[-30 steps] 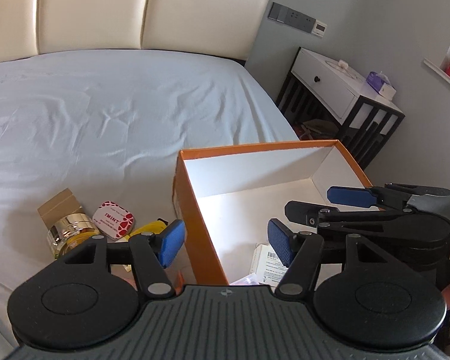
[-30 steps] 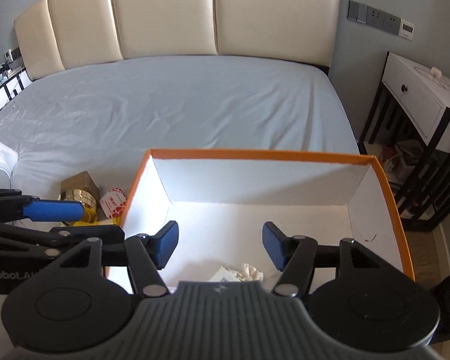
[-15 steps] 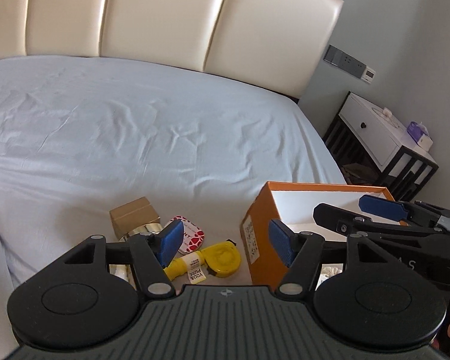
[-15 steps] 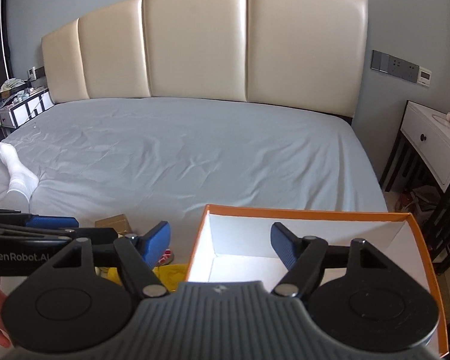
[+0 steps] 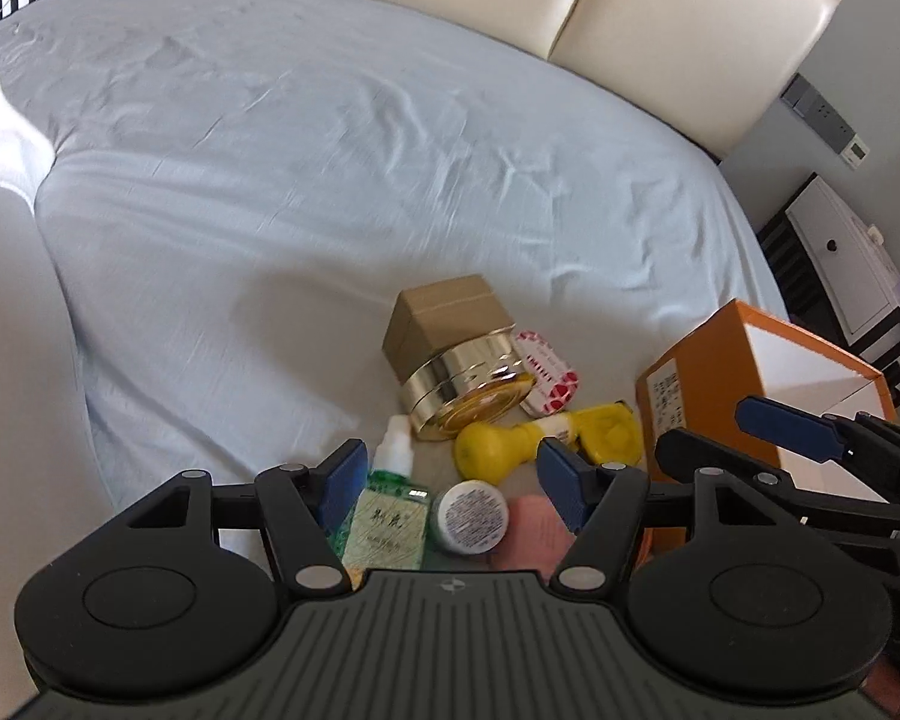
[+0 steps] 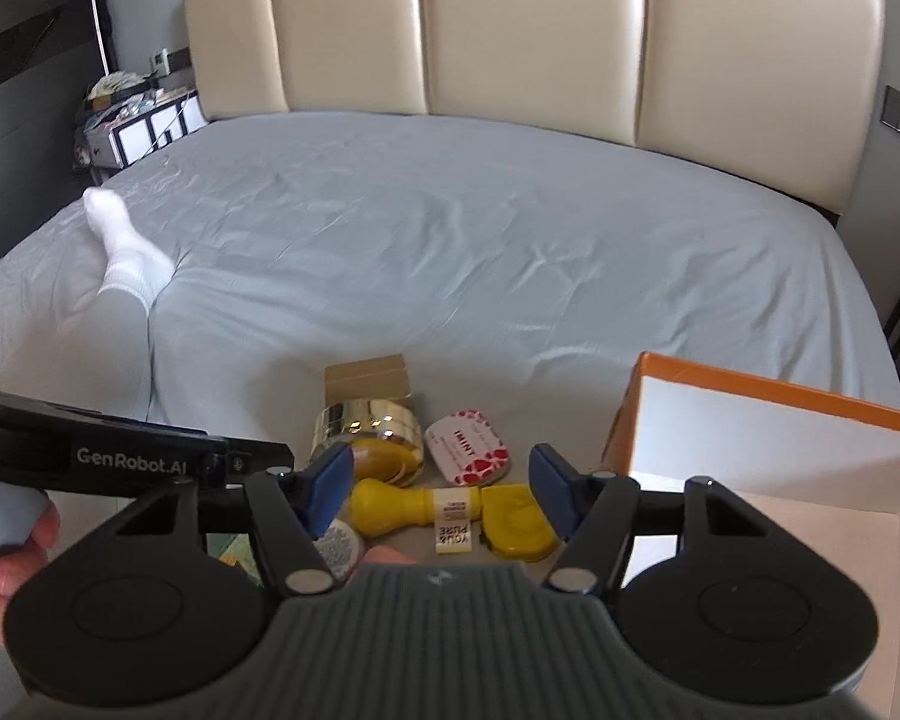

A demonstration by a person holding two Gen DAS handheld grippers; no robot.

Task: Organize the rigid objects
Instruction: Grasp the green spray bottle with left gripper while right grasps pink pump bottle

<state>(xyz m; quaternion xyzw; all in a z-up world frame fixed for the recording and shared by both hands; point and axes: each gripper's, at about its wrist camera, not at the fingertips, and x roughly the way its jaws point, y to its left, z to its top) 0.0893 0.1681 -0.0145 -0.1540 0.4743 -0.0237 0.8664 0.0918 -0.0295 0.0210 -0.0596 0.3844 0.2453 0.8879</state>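
You are between picks: your left gripper (image 5: 450, 483), jaws wide and empty, hovers over the green bottle (image 5: 388, 525), your right gripper (image 6: 441, 489), equally spread, over the yellow tool (image 6: 414, 504), orange box (image 6: 768, 408) rightmost, so lower and close.

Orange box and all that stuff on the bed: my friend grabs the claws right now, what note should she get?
Left claw: open, holding nothing, above the pile.
Right claw: open, holding nothing, beside the box.
Orange cardboard box sits to the right of the pile; what is in it cannot be seen.
Left to pack, all on the grey bedsheet: brown carton, gold round tin, red-and-white mint tin, yellow plastic tool, green dropper bottle, small white jar, pink card.
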